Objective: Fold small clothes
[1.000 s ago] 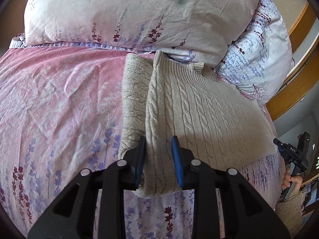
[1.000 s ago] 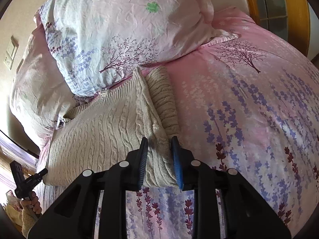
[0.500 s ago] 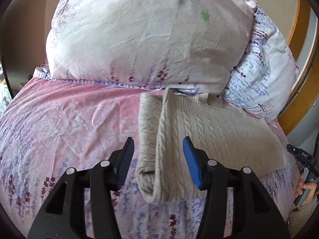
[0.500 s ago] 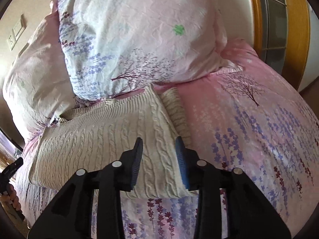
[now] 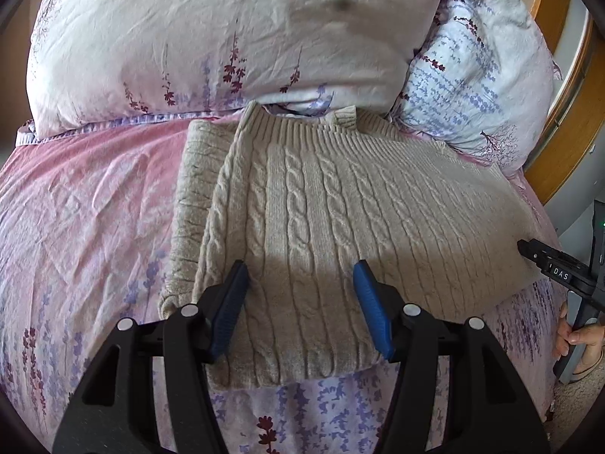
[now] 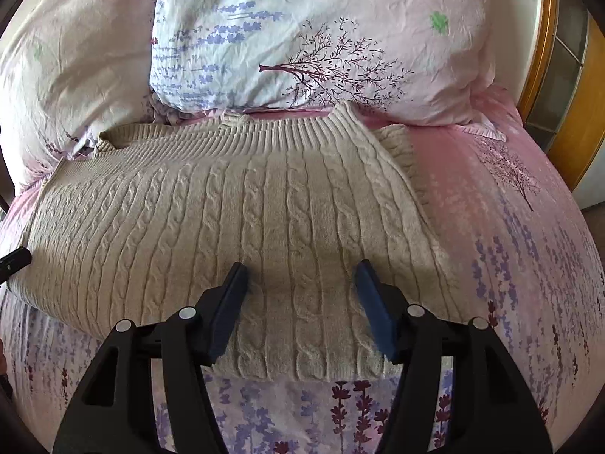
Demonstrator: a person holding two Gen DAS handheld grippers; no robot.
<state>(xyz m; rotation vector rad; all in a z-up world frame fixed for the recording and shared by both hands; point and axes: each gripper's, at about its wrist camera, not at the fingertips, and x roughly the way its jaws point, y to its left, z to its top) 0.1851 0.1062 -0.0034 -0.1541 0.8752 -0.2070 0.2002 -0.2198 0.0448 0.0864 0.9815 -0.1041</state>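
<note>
A beige cable-knit sweater (image 5: pixel 340 219) lies flat on the pink floral bed, its ribbed hem against the pillows. One side is folded over, with a sleeve edge (image 5: pixel 193 189) showing beneath. It also shows in the right wrist view (image 6: pixel 234 227). My left gripper (image 5: pixel 300 276) is open and empty, hovering above the sweater's near edge. My right gripper (image 6: pixel 300 276) is open and empty above the near edge at the other end. The right gripper's tip shows in the left wrist view (image 5: pixel 556 265).
Two floral pillows (image 5: pixel 227 38) (image 6: pixel 321 38) lie behind the sweater. A wooden bed frame (image 6: pixel 567 94) runs along the right. The pink floral sheet (image 5: pixel 83 208) spreads around the sweater.
Both grippers have let go of the sweater's near edge and opened wide. The sweater now lies flat on the bed. Both cameras have pulled back a little.
</note>
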